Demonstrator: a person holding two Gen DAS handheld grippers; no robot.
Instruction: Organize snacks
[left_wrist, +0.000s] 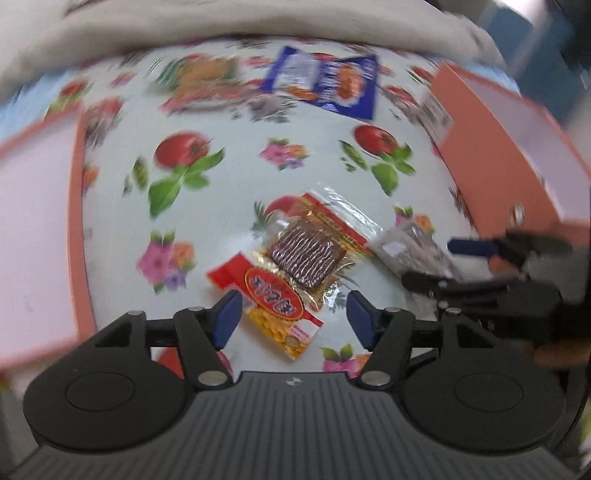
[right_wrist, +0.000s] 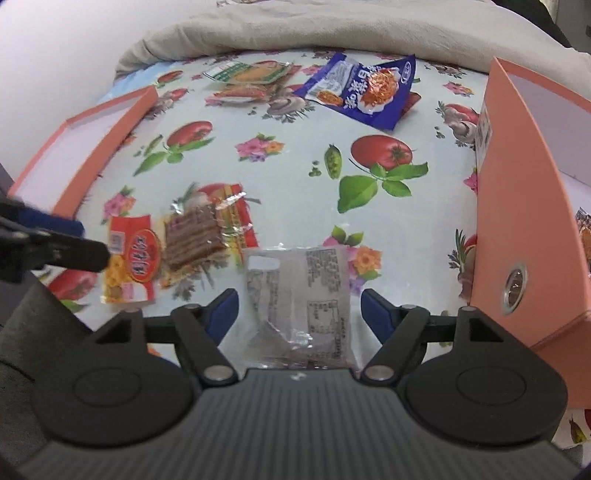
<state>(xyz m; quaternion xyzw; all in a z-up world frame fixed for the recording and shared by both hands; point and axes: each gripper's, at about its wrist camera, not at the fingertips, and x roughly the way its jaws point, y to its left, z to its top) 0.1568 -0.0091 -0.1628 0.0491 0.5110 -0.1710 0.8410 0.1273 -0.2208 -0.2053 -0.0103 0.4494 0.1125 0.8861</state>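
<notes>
A red and yellow snack packet (left_wrist: 291, 266) with a brown bar inside lies on the floral tablecloth. My left gripper (left_wrist: 293, 315) is open, with its blue pads on either side of the packet's near end. The packet also shows in the right wrist view (right_wrist: 173, 251). A grey printed packet (right_wrist: 299, 295) lies between the open fingers of my right gripper (right_wrist: 299, 314). The grey packet also shows in the left wrist view (left_wrist: 413, 251), with the right gripper (left_wrist: 443, 264) over it. A blue packet (right_wrist: 364, 88) and a green and orange packet (right_wrist: 247, 79) lie at the far side.
An orange box (right_wrist: 528, 206) stands at the right and an orange tray (right_wrist: 88, 147) lies at the left. A beige cloth (right_wrist: 332, 26) is bunched along the table's far edge. The left gripper's fingers (right_wrist: 66, 251) reach in from the left.
</notes>
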